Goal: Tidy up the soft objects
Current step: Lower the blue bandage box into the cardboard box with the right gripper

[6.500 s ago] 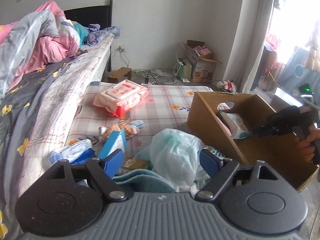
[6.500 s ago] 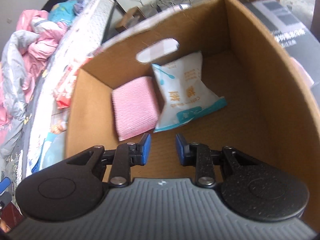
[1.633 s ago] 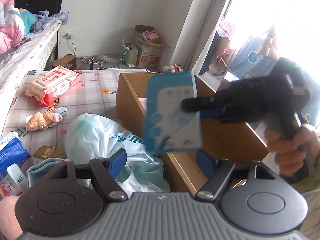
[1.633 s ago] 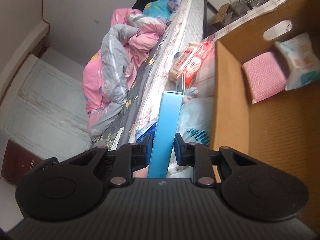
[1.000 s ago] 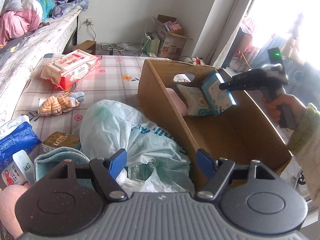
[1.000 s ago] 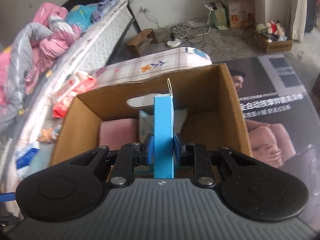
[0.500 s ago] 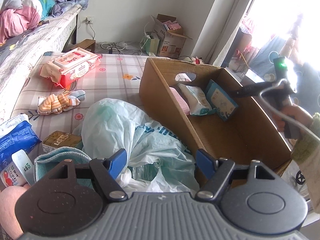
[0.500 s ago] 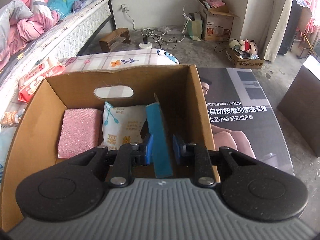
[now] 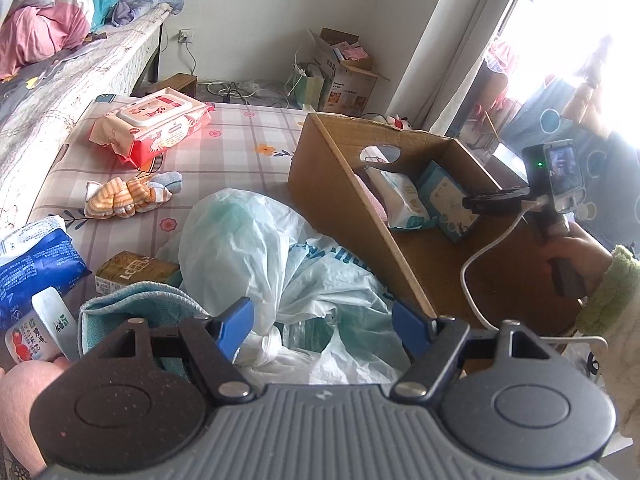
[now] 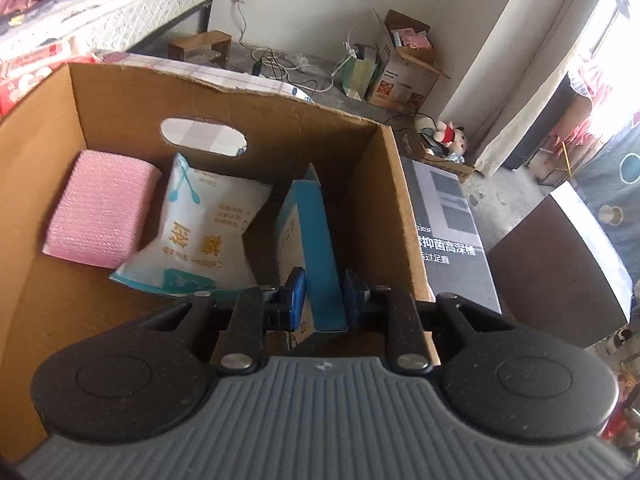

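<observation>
Blue box goes into the carton

My right gripper [image 10: 323, 294], jaws closing, pinches the blue box [image 10: 310, 240] inside the cardboard carton [image 10: 120, 96]; my left gripper [image 9: 323, 322] gapes wide, empty, over the plastic bag [image 9: 256, 248].

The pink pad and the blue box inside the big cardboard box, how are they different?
The pink pad is pink and looks soft and bumpy; the blue box is blue with smooth, stiff sides. The pink pad lies flat against the left wall, nothing touching it from above; the blue box stands on its thin edge on the right, between the closing jaws of the right gripper. Both sit inside the cardboard box.
</observation>
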`<move>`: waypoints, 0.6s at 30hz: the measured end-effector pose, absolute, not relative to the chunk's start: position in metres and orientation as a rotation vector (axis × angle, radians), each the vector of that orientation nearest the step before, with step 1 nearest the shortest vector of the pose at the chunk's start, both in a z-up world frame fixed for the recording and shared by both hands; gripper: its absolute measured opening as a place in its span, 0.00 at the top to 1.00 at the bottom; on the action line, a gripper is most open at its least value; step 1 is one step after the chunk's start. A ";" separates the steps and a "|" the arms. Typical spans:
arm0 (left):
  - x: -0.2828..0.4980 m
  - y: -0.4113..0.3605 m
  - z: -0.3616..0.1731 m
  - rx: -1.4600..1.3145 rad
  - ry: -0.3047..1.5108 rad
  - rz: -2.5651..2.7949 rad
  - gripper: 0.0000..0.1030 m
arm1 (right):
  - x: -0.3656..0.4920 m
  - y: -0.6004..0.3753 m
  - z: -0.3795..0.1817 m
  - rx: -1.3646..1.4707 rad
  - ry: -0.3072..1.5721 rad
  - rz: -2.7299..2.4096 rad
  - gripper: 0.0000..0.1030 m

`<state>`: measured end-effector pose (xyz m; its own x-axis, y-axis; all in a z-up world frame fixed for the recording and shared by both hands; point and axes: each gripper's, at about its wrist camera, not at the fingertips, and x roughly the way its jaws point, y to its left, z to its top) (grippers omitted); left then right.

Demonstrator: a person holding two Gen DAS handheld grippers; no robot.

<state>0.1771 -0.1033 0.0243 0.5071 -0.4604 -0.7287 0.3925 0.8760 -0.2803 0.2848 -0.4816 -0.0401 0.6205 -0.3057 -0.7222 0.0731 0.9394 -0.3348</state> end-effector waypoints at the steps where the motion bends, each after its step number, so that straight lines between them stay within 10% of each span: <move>1: 0.177 -0.103 0.024 -0.082 0.904 -0.516 0.25 | 0.288 -0.483 -0.044 -0.293 0.880 -0.239 0.82; 18: 0.176 -0.098 0.022 -0.105 0.909 -0.515 0.25 | 0.311 -0.489 -0.041 -0.218 0.875 -0.226 0.82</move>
